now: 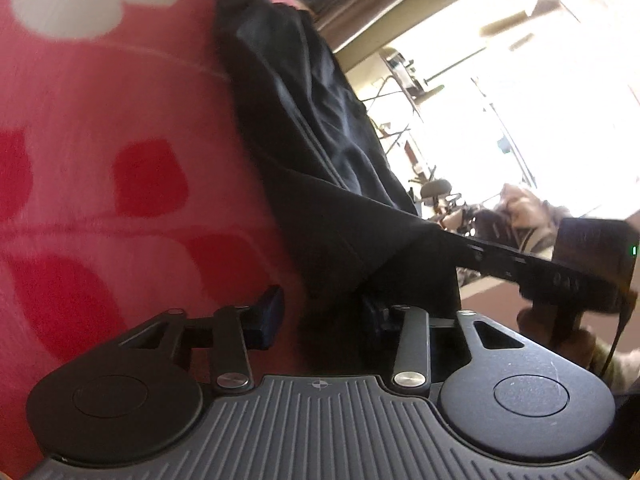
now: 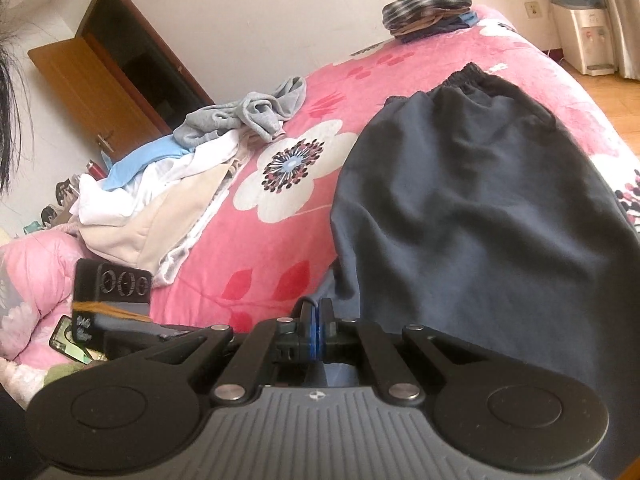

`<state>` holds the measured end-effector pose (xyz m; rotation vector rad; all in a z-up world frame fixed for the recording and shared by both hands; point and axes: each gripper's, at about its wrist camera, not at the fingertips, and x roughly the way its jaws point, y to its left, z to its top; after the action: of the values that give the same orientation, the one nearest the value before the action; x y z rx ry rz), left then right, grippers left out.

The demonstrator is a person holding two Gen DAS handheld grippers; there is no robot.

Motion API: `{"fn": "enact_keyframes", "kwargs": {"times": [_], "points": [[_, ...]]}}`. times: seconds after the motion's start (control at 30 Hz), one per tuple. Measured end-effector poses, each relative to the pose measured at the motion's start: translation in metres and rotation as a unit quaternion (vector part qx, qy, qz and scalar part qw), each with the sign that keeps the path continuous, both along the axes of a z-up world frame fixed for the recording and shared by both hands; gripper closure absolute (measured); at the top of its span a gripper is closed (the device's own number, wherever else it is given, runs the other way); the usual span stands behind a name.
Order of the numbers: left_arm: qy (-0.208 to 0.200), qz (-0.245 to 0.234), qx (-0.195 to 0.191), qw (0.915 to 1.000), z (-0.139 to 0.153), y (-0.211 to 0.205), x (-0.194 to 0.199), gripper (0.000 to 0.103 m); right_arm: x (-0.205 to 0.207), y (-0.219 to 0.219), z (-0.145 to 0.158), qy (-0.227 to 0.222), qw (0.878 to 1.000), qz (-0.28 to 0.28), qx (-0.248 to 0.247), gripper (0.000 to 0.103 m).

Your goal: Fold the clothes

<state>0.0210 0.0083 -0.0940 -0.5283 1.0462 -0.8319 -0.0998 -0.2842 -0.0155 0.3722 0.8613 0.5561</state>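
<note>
Trousers (image 2: 472,208) – hem in R jaws.

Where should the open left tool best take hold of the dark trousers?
Grip the free lower hem of the dark trousers, coming from the near edge of the bed. The elastic waistband lies far away, and the right tool seemingly pinches the hem already.

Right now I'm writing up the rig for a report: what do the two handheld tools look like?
Both match: a ribbed dark grey deck with a small crosshair mark, two round black discs, black linkage arms with silver rivets, and black fingers with blue pads. That holds for the left tool and the right tool. A thin cable hangs from the right tool's handle.
</note>
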Motion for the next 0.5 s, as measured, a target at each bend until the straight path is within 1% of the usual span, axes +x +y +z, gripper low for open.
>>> {"fn": "enact_keyframes", "kwargs": {"times": [0.07,0.1,0.13,0.17,0.23,0.37,0.5], "points": [[0.009,0.009,-0.004,0.9999,-0.002,0.003,-0.001,0.084,0.000,0.000,0.000,0.000,1.000,0.002,0.001,0.102],[0.014,0.013,-0.007,0.9998,-0.002,0.004,-0.001,0.089,0.000,0.000,0.000,0.000,1.000,0.002,0.001,0.102],[0.019,0.017,-0.009,0.9996,-0.003,0.006,-0.001,0.096,0.000,0.001,0.000,0.000,1.000,0.003,0.001,0.102],[0.023,0.021,-0.011,0.9994,-0.004,0.007,-0.002,0.100,0.000,0.002,-0.001,0.000,1.000,0.004,0.000,0.102],[0.033,0.030,-0.015,0.9989,-0.006,0.010,-0.002,0.103,0.000,0.004,-0.001,-0.001,1.000,0.008,-0.001,0.102],[0.052,0.047,-0.024,0.9973,-0.009,0.016,-0.004,0.103,0.000,0.015,-0.001,-0.004,1.000,0.023,-0.006,0.102],[0.074,0.065,-0.032,0.9946,-0.015,0.025,-0.004,0.103,0.000,0.033,-0.006,-0.004,0.998,0.053,-0.023,0.102]]}}
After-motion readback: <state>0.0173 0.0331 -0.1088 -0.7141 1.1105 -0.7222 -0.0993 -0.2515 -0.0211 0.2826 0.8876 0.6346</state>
